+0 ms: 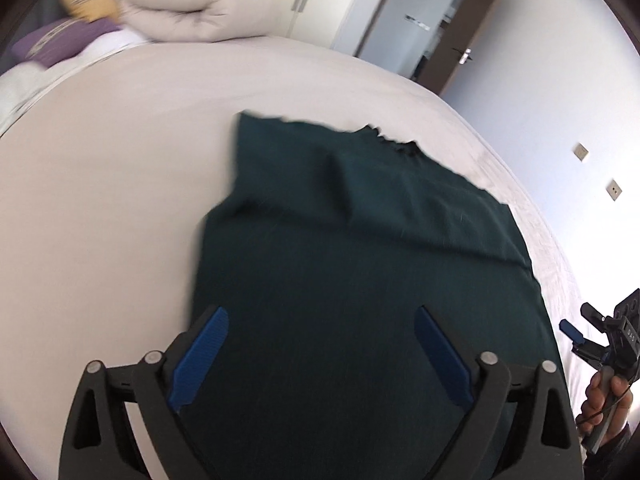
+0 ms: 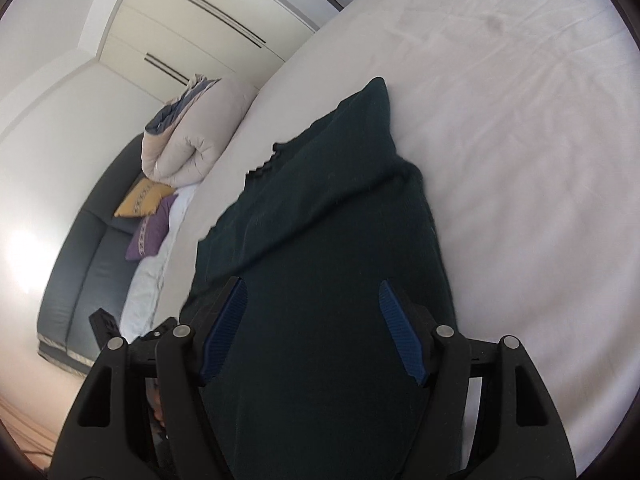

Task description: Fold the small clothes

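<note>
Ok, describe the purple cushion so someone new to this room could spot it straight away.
Find the white bed, then the rolled beige duvet at its far end. Below the duvet two cushions lean against the dark headboard; the purple cushion sits beside the yellow cushion.

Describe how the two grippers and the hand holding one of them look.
Both the left gripper and the right gripper have matte black angular frames with triangular cut-outs and round silver pins at the joints. Each finger carries a long blue ribbed pad. In the left wrist view the right gripper's black body shows small pale lettering, and a bare hand grips its handle, with a thin dark cable beside it and a dark cuff below.
</note>
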Action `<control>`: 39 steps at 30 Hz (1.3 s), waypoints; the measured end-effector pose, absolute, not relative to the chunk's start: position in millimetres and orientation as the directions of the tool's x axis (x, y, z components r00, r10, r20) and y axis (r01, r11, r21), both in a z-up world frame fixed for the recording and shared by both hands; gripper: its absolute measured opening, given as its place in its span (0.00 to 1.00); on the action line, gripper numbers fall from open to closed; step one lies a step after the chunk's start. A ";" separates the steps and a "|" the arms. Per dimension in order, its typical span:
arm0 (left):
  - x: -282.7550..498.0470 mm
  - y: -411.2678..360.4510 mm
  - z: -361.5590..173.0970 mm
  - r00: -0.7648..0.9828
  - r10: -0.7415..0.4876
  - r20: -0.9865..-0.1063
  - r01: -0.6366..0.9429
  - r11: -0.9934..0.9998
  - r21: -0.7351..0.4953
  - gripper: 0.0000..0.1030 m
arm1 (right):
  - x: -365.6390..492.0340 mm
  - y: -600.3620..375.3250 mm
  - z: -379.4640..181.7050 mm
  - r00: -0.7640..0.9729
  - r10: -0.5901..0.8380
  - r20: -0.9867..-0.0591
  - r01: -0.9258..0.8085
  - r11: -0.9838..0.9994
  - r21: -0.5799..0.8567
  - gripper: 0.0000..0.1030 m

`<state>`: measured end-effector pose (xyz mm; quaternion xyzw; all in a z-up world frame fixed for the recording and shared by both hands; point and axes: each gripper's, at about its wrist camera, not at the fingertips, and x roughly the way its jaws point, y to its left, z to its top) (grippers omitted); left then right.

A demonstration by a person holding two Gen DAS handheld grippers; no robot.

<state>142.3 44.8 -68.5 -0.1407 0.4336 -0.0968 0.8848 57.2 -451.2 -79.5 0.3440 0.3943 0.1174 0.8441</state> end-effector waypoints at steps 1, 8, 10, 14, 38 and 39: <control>128.7 50.4 -69.5 0.600 -0.291 -0.745 0.042 0.942 -0.334 0.94 | 42.3 -452.1 -76.4 0.657 0.460 -0.597 0.077 0.747 0.660 0.66; 44.9 74.9 -86.4 0.529 -0.307 -0.791 0.012 0.935 -0.355 0.94 | -51.3 -474.4 -63.7 0.637 0.433 -0.638 0.116 0.764 0.635 0.66; 31.0 81.6 -90.4 0.517 -0.328 -0.790 0.000 0.924 -0.383 0.94 | -77.7 -481.8 -62.7 0.621 0.427 -0.657 0.126 0.773 0.622 0.66; 15.8 86.3 -93.1 0.506 -0.328 -0.797 -0.002 0.924 -0.382 0.94 | -109.1 -482.2 -72.8 0.561 0.424 -0.711 0.154 0.790 0.593 0.66; 6.5 97.9 -99.8 0.334 -0.444 -0.831 0.052 0.890 -0.454 0.77 | -153.8 -501.9 -91.9 0.455 0.541 -0.707 0.257 0.681 0.686 0.66; 7.8 96.4 -100.1 0.327 -0.448 -0.832 0.055 0.888 -0.457 0.73 | -152.8 -503.4 -92.9 0.455 0.547 -0.702 0.259 0.674 0.692 0.66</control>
